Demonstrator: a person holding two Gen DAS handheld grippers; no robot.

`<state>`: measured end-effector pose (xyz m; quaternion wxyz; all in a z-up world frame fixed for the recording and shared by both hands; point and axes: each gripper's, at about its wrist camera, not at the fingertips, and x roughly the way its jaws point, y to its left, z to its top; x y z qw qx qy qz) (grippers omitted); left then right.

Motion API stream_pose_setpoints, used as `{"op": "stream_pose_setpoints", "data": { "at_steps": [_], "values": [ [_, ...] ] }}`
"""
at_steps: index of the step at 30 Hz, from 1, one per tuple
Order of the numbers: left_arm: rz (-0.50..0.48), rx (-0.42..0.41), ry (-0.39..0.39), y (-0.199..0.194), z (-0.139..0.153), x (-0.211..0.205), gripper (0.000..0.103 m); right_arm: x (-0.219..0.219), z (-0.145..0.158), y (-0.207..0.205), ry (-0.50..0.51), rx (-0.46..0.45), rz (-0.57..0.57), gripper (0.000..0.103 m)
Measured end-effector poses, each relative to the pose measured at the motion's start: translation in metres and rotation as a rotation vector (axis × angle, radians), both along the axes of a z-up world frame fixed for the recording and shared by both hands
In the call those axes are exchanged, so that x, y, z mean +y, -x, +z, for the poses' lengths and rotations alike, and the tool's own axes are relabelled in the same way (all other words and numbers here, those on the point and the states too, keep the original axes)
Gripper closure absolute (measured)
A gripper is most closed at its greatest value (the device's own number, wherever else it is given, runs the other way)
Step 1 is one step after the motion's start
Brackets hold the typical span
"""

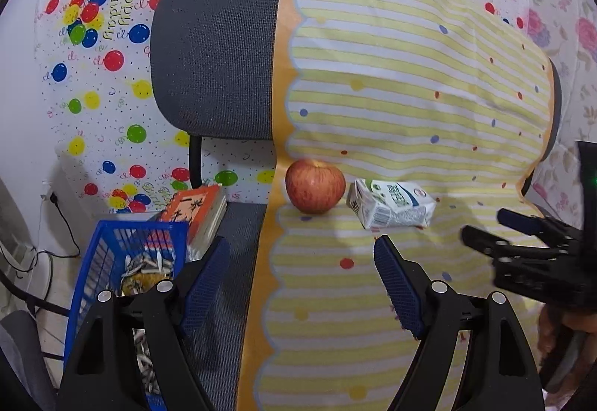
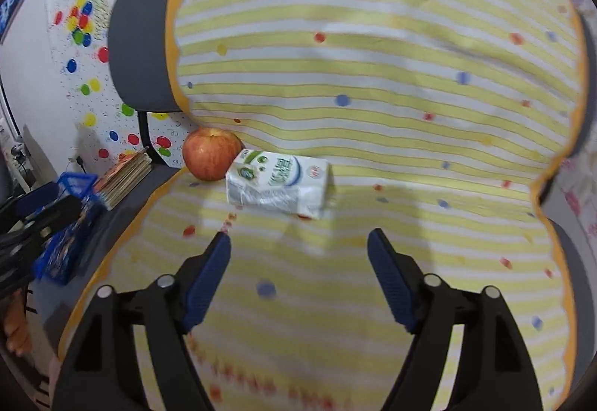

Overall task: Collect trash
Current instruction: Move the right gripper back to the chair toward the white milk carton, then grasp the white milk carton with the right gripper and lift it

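A crumpled white milk carton (image 1: 391,203) lies on its side on the striped cloth over the chair seat, next to a red apple (image 1: 315,186). Both also show in the right wrist view, the carton (image 2: 278,184) and the apple (image 2: 210,153). My left gripper (image 1: 302,254) is open and empty, in front of the apple and the carton. My right gripper (image 2: 298,246) is open and empty, just short of the carton; it also shows at the right of the left wrist view (image 1: 522,243). A blue basket (image 1: 112,269) holding scraps stands to the left.
A grey mesh office chair (image 1: 216,49) is half covered by a yellow striped cloth (image 1: 410,75). An orange book (image 1: 197,213) lies on the seat's left edge beside the basket. A balloon-print sheet (image 1: 93,56) hangs behind. Cables (image 1: 56,246) run along the floor at left.
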<state>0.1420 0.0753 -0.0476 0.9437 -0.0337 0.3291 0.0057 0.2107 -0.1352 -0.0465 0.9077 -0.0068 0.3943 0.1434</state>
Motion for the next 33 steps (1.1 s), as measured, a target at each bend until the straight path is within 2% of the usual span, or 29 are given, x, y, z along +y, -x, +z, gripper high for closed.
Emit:
{"op": "stream_pose_setpoints", "data": {
  "at_steps": [7,10,12,15,16,17,18,22,25,26,27,33],
  "values": [
    [0.016,0.002,0.029,-0.028,0.0,0.012,0.023,0.05,-0.021,-0.061,0.032,0.053,0.027,0.022],
    [0.013,0.004,0.036,-0.034,-0.002,0.014,0.023,0.069,-0.033,-0.083,0.089,0.089,0.034,0.022],
    [0.011,0.012,0.043,-0.037,-0.004,0.015,0.023,0.073,-0.039,-0.089,0.169,0.105,0.01,0.023],
    [0.005,0.019,0.059,-0.039,-0.007,0.017,0.023,0.048,-0.035,-0.082,0.249,0.103,-0.068,0.026],
    [0.003,0.02,0.065,-0.039,-0.008,0.017,0.023,0.038,-0.031,-0.077,0.274,0.087,-0.085,0.029],
    [0.0,0.023,0.07,-0.04,-0.009,0.017,0.023,0.024,-0.029,-0.072,0.323,0.087,-0.125,0.036],
    [-0.01,0.028,0.077,-0.039,-0.01,0.014,0.023,0.008,-0.027,-0.068,0.347,0.09,-0.162,0.037],
    [-0.048,0.047,0.077,-0.039,-0.016,0.0,0.023,-0.053,-0.024,-0.055,0.303,0.144,-0.253,0.038],
    [-0.084,0.065,0.073,-0.038,-0.02,-0.015,0.023,-0.084,-0.019,-0.041,0.205,0.153,-0.249,0.037],
    [-0.093,0.068,0.066,-0.037,-0.021,-0.021,0.023,-0.093,-0.017,-0.037,0.167,0.15,-0.248,0.034],
    [-0.103,0.072,0.056,-0.037,-0.023,-0.027,0.023,-0.098,-0.015,-0.036,0.143,0.142,-0.245,0.029],
    [-0.096,0.095,0.042,-0.042,-0.034,-0.037,0.023,-0.099,-0.021,-0.043,0.047,0.115,-0.235,0.028]
  ]
}}
